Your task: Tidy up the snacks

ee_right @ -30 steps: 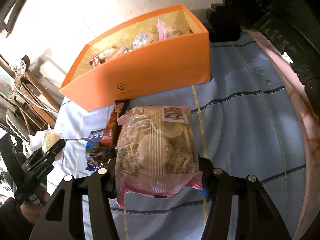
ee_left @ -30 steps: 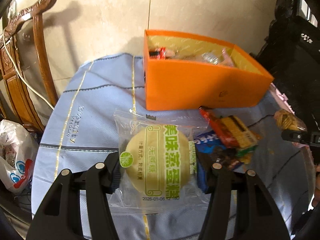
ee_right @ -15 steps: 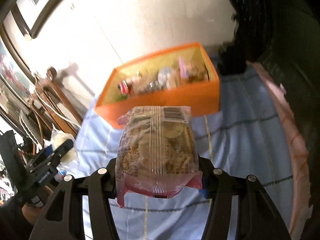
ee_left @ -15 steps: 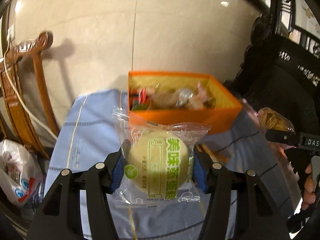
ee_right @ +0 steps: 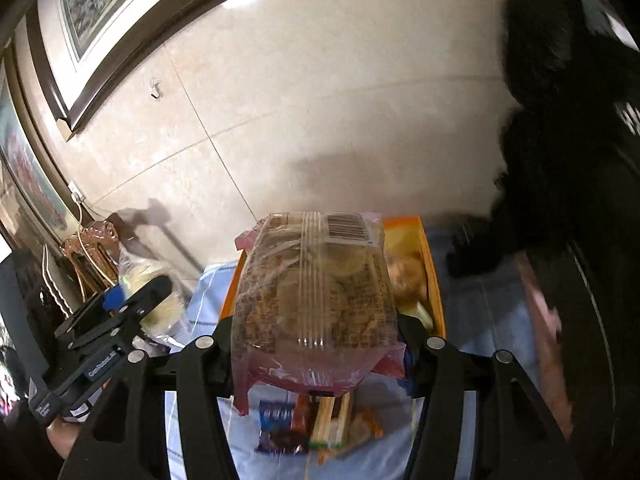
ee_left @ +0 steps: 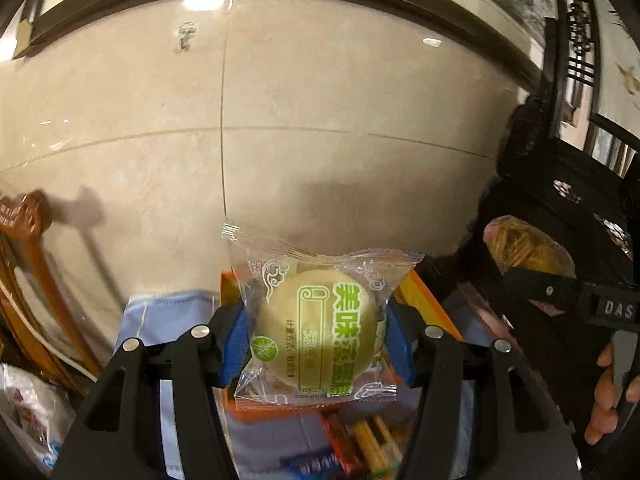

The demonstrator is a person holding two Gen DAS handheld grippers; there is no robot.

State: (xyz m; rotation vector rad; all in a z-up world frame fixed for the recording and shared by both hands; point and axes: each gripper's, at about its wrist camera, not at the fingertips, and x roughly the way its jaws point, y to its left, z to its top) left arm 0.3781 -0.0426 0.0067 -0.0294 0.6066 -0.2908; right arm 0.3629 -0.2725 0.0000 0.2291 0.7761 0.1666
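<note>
In the left wrist view, the left gripper [ee_left: 316, 344] was clamped on a cake [ee_left: 318, 336] in a clear wrapper with green print — its blue fingers [ee_left: 234, 344] pressed the wrapper from both sides. Behind the cake, partly hidden by it, sat the orange box [ee_left: 434, 308] on the blue-clothed table [ee_left: 172, 312]. Below the fingers lay loose snacks [ee_left: 360, 448], blurred. Off to the right of the fingers, the right gripper [ee_left: 520, 276] carried a biscuit pack [ee_left: 524, 246], with a hand [ee_left: 608, 396] on its handle.

In the right wrist view, the right gripper [ee_right: 316, 344] was closed on the biscuit pack [ee_right: 316, 300], barcode end away from the camera. The box [ee_right: 434, 284] stood just beyond the fingers, with snacks inside — too blurred to name. Loose snacks [ee_right: 316, 428] lay on the table [ee_right: 480, 320] beneath the pack. To the left, the left gripper [ee_right: 136, 300] held the cake [ee_right: 160, 292].
</note>
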